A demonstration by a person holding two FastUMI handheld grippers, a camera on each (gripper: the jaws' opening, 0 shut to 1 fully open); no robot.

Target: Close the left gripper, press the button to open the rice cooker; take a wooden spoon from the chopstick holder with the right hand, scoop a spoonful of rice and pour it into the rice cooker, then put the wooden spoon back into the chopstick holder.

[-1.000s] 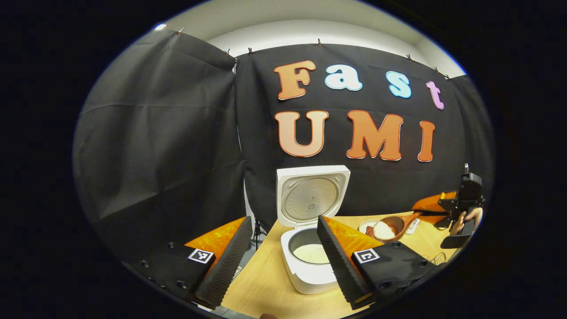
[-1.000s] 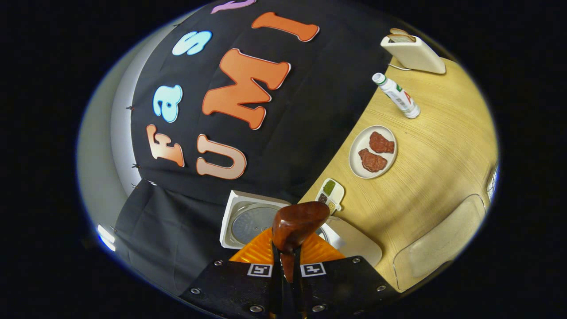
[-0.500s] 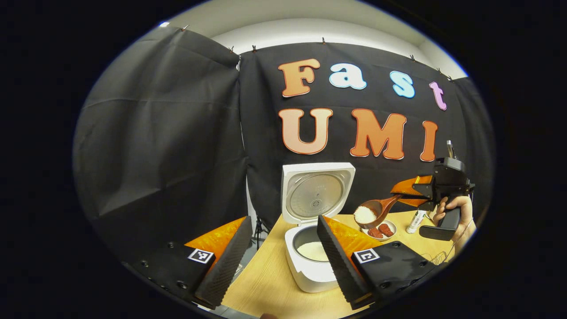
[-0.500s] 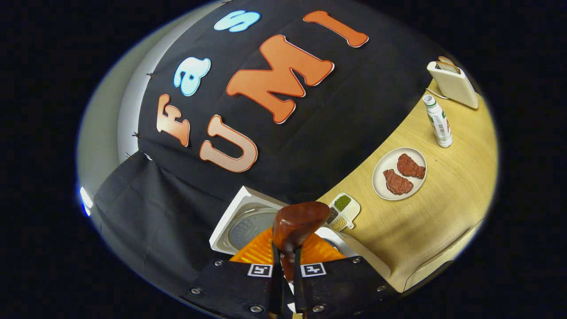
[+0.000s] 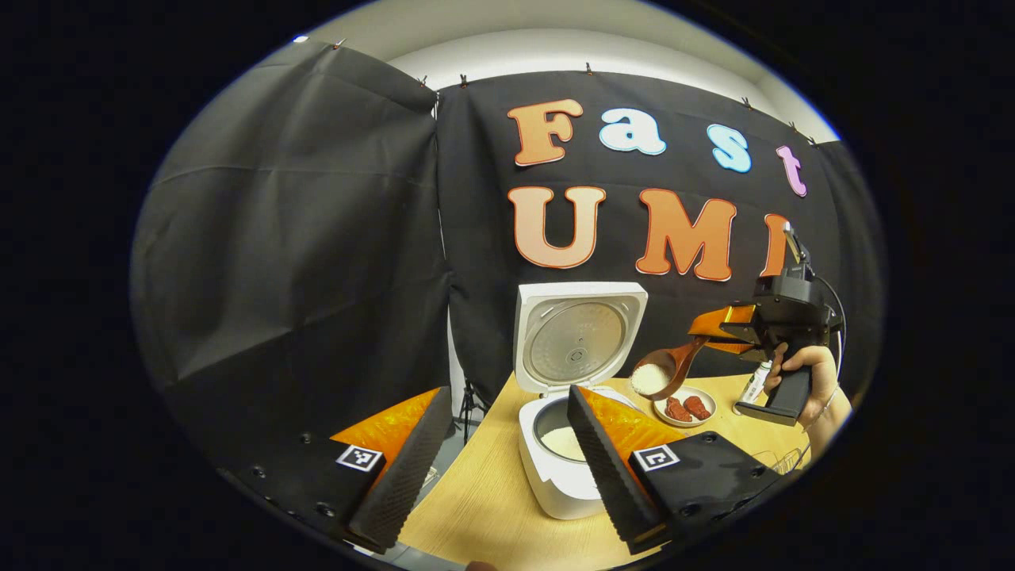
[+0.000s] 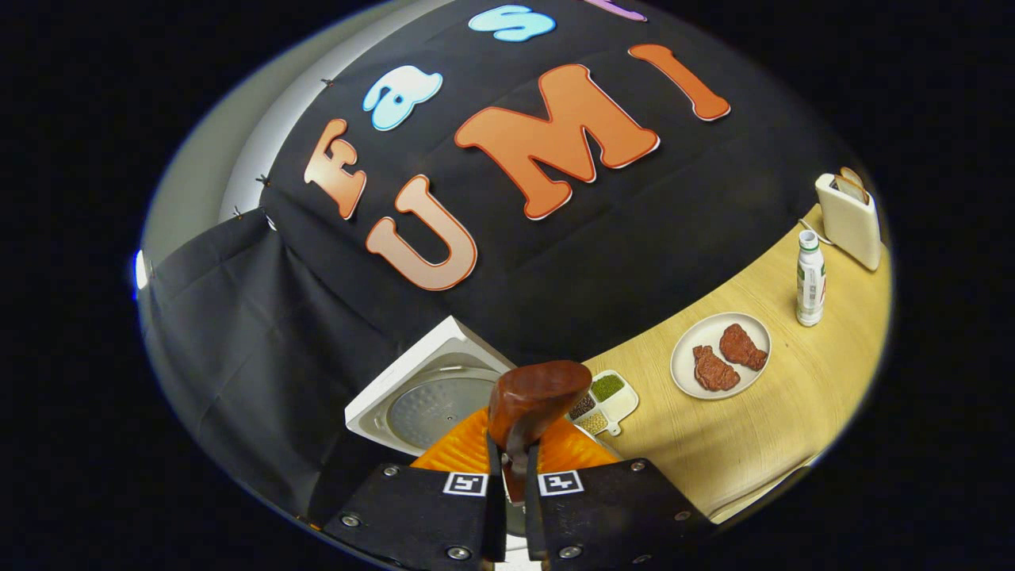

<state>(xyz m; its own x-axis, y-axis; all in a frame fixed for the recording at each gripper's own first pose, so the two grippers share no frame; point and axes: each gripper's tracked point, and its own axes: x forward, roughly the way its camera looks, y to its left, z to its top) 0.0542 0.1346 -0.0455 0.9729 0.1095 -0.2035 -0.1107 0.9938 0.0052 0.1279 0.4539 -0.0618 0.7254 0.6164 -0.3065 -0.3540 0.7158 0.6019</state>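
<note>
The white rice cooker (image 5: 555, 480) stands on the wooden table with its lid (image 5: 577, 337) up and rice in its pot (image 5: 564, 442). My left gripper (image 5: 499, 456) hangs open in front of it, holding nothing. In the left gripper view the right gripper (image 5: 718, 333), in a person's hand (image 5: 805, 369), holds a wooden spoon (image 5: 664, 373) heaped with rice, tilted, above and right of the pot. In the right gripper view my right gripper (image 6: 510, 468) is shut on the spoon's handle, and the spoon's bowl (image 6: 533, 396) shows from behind over the lid (image 6: 432, 396).
A plate (image 6: 720, 365) with two pieces of red meat, a small divided dish of grains (image 6: 603, 396), a white bottle (image 6: 809, 279) and a toaster (image 6: 852, 212) stand on the table (image 6: 761, 428) right of the cooker.
The right gripper has lifted the rice-filled spoon and carried it left towards the cooker, tilting it. The left gripper has stayed open and nearly still.
</note>
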